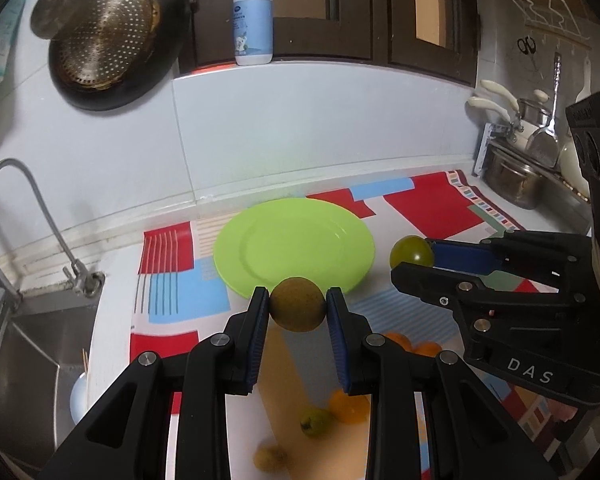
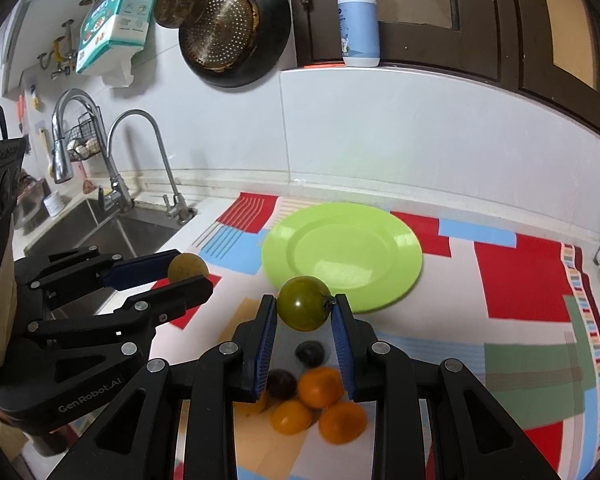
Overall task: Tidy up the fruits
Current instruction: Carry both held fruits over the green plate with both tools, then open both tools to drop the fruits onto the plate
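My left gripper (image 1: 297, 307) has its fingers (image 1: 260, 320) clamped on a brownish-green round fruit (image 1: 297, 304), pinched across its middle so it cannot roll out. My right gripper (image 2: 305, 307) holds a glossy green tomato-like fruit (image 2: 304, 302) the same way, its stalk end turned against the right finger (image 2: 342, 332). In both, the fingers sit narrow, with no slack around the fruit.

Both fruits hang in the air at the near edge of the green plate (image 1: 260, 240), which lies bare on the patterned cloth (image 2: 520, 280) covering the table. I judge the plate is where the fruit belongs, which is why both are carried toward it together, one from each side.

Nearer to me, below my fingers, the rest of the pile waits on the cloth: several orange fruits (image 2: 320, 386), two dark ones (image 2: 310, 352), and in the left view a small green fruit (image 1: 315, 420).

Next I would set each fruit well inside the plate's rim, apart from the other; round fruit rolls, and the rim is shallow.
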`<act>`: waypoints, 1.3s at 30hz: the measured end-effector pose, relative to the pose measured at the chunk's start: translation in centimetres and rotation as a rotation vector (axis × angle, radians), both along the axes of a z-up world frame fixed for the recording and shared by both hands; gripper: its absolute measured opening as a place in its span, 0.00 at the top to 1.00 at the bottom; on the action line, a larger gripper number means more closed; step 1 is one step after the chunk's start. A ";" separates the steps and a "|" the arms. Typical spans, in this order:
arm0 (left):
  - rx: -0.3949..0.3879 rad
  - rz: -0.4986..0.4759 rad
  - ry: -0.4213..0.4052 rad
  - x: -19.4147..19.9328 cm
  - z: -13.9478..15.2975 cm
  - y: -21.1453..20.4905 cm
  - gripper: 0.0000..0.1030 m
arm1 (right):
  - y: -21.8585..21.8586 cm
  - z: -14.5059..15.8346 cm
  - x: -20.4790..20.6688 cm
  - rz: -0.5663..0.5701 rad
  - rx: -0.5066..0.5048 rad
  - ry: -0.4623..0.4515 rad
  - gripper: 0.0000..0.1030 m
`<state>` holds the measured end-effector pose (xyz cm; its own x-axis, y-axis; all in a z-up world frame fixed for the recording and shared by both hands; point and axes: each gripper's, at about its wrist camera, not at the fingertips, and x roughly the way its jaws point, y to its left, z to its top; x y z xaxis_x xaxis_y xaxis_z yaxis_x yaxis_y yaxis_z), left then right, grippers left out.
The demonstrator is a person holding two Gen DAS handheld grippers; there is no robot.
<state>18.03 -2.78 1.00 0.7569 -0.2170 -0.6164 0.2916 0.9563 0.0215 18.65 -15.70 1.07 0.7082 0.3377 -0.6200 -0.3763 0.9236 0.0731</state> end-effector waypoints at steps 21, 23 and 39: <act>0.009 -0.043 0.147 10.5 -4.0 -0.7 0.71 | -0.3 -4.0 10.3 0.025 -0.035 0.140 0.72; 0.013 -0.047 0.164 11.3 -4.7 -0.8 0.71 | -0.3 -4.7 11.2 0.025 -0.038 0.156 0.72; 0.029 -0.063 0.255 15.0 -8.2 -1.1 0.71 | -0.5 -8.3 15.2 0.026 -0.043 0.243 0.72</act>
<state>33.04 -3.87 -7.21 0.5621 -0.2379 -0.7921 0.3498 0.9362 -0.0329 33.81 -16.16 -7.25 0.5281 0.3232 -0.7853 -0.3759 0.9182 0.1251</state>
